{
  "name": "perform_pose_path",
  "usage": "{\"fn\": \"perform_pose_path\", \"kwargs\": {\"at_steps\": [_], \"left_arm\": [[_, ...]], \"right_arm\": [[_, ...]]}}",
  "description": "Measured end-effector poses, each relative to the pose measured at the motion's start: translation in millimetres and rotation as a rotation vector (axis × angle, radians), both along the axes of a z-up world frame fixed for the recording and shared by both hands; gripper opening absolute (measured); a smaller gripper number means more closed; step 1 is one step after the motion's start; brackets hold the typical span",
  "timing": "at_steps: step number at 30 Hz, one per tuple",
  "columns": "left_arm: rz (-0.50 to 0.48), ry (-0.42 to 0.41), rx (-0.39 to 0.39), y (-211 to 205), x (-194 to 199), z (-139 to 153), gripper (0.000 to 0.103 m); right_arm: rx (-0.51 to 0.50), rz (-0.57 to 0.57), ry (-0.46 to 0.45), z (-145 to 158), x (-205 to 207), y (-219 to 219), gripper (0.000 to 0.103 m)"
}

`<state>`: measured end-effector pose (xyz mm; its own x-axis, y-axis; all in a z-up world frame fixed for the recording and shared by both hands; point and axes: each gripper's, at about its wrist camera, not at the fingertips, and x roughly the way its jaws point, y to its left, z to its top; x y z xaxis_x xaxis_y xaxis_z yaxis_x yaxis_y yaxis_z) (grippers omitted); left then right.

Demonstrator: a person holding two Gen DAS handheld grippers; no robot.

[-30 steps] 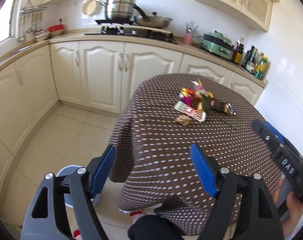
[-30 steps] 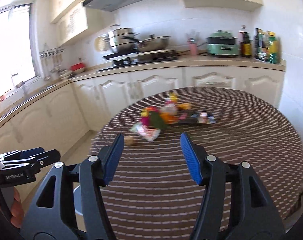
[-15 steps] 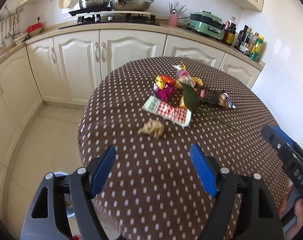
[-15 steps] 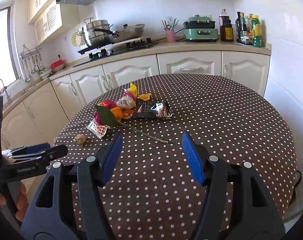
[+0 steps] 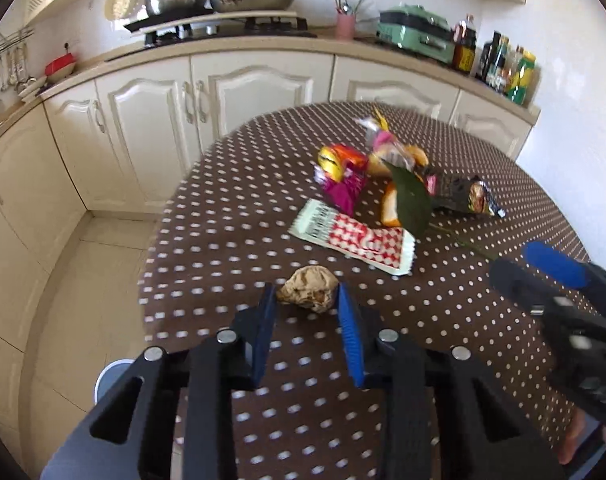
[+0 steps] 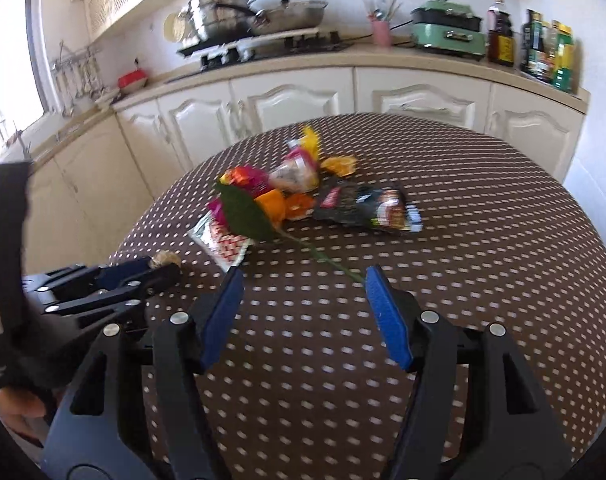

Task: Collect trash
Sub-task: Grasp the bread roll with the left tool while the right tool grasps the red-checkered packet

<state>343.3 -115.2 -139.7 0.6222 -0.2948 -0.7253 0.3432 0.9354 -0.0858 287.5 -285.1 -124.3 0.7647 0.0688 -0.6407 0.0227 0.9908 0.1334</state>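
A crumpled brown paper ball [image 5: 308, 288] lies near the table's left edge. My left gripper [image 5: 305, 300] has its jaws narrowed around the ball, one fingertip on each side; contact is unclear. It shows in the right wrist view [image 6: 151, 276] with the ball [image 6: 165, 258] at its tips. Beyond lie a red-and-white wrapper [image 5: 353, 238], a green leaf [image 5: 411, 204] with a long stem, orange peel [image 5: 389, 210], a black snack bag [image 5: 463, 194] and colourful wrappers [image 5: 341, 170]. My right gripper [image 6: 299, 292] is open and empty above the table, just short of the leaf stem [image 6: 323, 258].
The round table has a brown dotted cloth [image 5: 231, 200]. A pale bin [image 5: 111, 380] stands on the floor below the table's left edge. Cream cabinets [image 5: 223, 120] and a counter with stove, pots and bottles [image 5: 507, 64] run behind.
Both grippers moved forward over the table. My left gripper has closed most of the way and now brackets the paper ball. My right gripper stays open, closer to the leaf stem.
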Motion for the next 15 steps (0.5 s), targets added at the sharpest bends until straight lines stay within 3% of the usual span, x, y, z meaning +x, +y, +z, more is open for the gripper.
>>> {"fn": "perform_pose_path", "kwargs": {"at_steps": [8, 11, 15], "left_arm": [[0.072, -0.046, -0.047, 57, -12, 15, 0.030], [0.095, -0.043, -0.066, 78, -13, 15, 0.030], [0.119, -0.034, -0.089, 99, -12, 11, 0.030]], "right_arm": [[-0.024, 0.097, 0.066, -7, 39, 53, 0.063], [-0.152, 0.073, 0.053, -4, 45, 70, 0.063], [-0.168, 0.156, 0.067, -6, 59, 86, 0.061]]}}
